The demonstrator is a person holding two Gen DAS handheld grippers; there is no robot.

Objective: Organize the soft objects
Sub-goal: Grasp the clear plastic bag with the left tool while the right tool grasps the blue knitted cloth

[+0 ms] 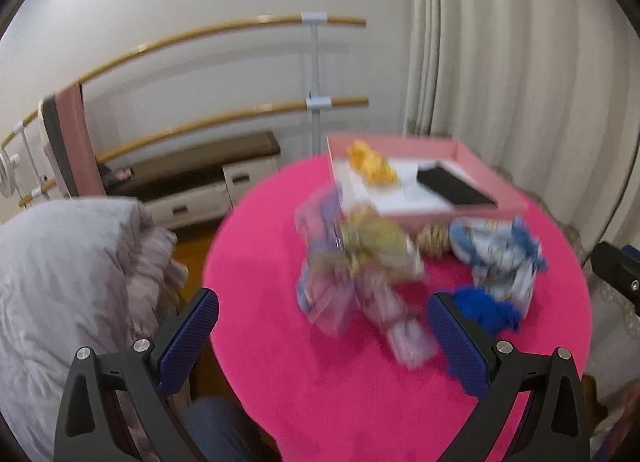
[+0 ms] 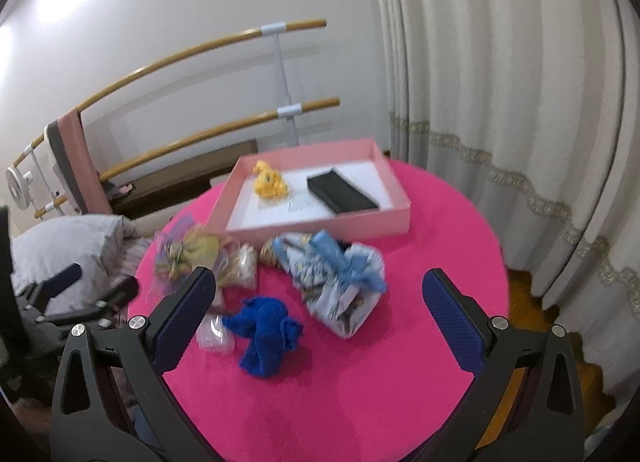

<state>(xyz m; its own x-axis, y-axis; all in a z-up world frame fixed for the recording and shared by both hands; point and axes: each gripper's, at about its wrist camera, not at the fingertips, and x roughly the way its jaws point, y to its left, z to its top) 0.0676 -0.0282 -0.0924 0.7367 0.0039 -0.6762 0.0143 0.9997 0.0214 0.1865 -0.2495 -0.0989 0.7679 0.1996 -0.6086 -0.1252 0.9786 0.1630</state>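
A pink box (image 2: 390, 217) stands at the far side of the round pink table (image 2: 360, 382). It holds a yellow soft toy (image 2: 270, 181) and a black case (image 2: 340, 190). In front of it lie a yellow-purple wrapped bundle (image 2: 192, 256), a light-blue patterned bundle (image 2: 336, 282) and a blue knitted piece (image 2: 266, 336). My right gripper (image 2: 320, 318) is open above the blue piece. My left gripper (image 1: 322, 336) is open above the table's left edge; the yellow-purple bundle (image 1: 360, 262) is blurred ahead of it. The box (image 1: 440, 217) and blue piece (image 1: 488, 310) also show there.
A small clear packet (image 2: 216, 336) lies left of the blue piece. A grey cushion (image 1: 68, 282) sits left of the table. Wooden barres (image 2: 200, 49) line the wall, with a low cabinet (image 1: 192, 177) below. Curtains (image 2: 500, 101) hang at right.
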